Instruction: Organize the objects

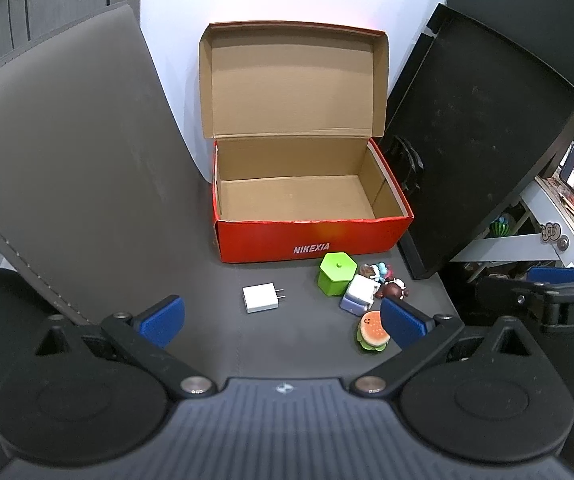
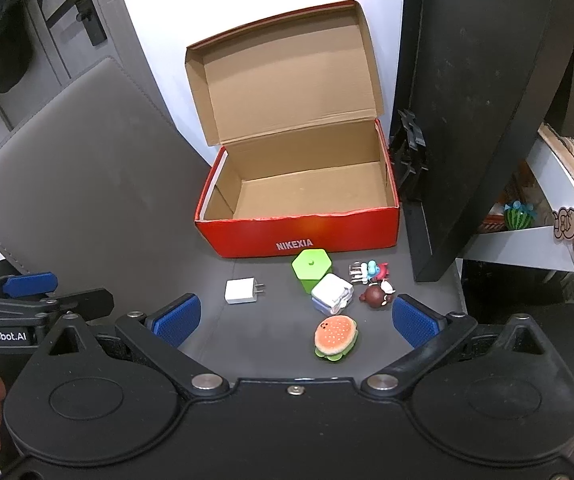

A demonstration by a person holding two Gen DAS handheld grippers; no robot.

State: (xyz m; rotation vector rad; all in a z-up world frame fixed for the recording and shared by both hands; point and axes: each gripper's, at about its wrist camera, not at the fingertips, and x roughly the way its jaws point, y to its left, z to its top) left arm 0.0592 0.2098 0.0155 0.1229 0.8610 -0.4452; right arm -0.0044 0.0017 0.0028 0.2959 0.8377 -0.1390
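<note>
Shoebox, red, lid up, nothing inside, sits at the back of the grey mat. Small items lie loose just in front: white charger, green hexagonal pot, white-blue cube, burger toy, brown figure. Left gripper and right gripper both hover wide open, holding nothing. Best bet: take the isolated charger or burger first, pinch its flat sides, lift clear of the box's front wall. Small blue-red trinket is too cluttered to identify.
</note>
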